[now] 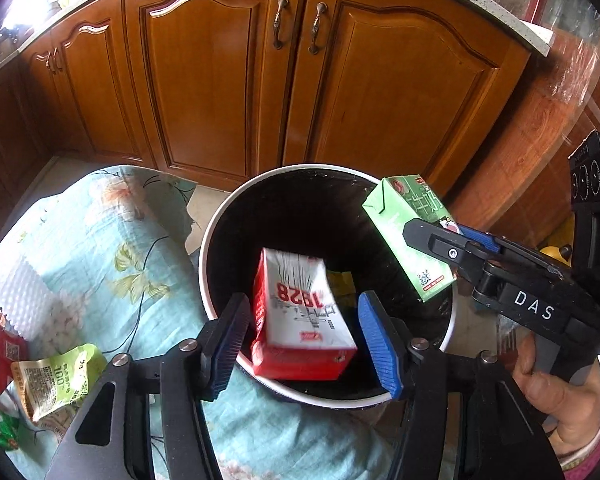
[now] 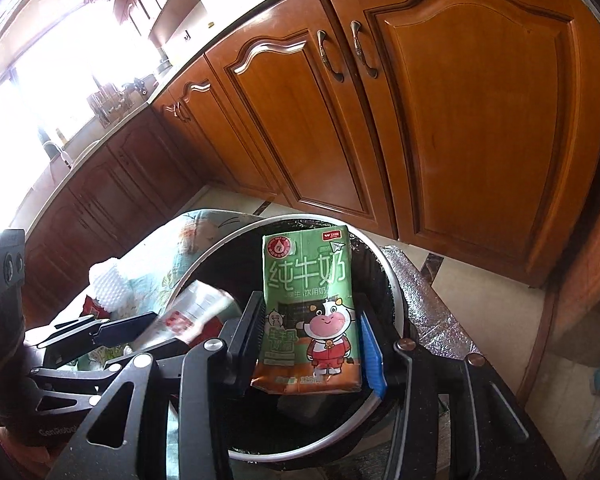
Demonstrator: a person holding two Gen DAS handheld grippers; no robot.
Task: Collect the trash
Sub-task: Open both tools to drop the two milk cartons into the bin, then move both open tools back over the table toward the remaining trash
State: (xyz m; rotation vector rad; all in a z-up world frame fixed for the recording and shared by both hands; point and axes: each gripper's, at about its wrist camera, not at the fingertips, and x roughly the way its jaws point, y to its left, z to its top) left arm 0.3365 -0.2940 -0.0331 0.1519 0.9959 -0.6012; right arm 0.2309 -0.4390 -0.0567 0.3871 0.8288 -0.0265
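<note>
A round bin with a black liner and white rim (image 1: 204, 264) stands on the floor before the cabinets. My left gripper (image 1: 300, 336) is open over it. A red and white carton (image 1: 300, 320) is blurred between its fingers, apart from both pads, over the bin's mouth. My right gripper (image 2: 306, 344) is shut on a green milk carton (image 2: 310, 304) and holds it upright over the bin (image 2: 396, 292). That green carton (image 1: 408, 236) also shows in the left wrist view at the bin's right rim. The blurred red and white carton (image 2: 192, 312) shows in the right wrist view.
A seat with a teal floral cover (image 1: 112, 248) lies left of the bin, with snack wrappers (image 1: 52, 376) and white bubble wrap (image 1: 24, 300) on it. Wooden cabinet doors (image 1: 260, 80) stand behind. A foil sheet (image 2: 432, 308) lies on the floor right of the bin.
</note>
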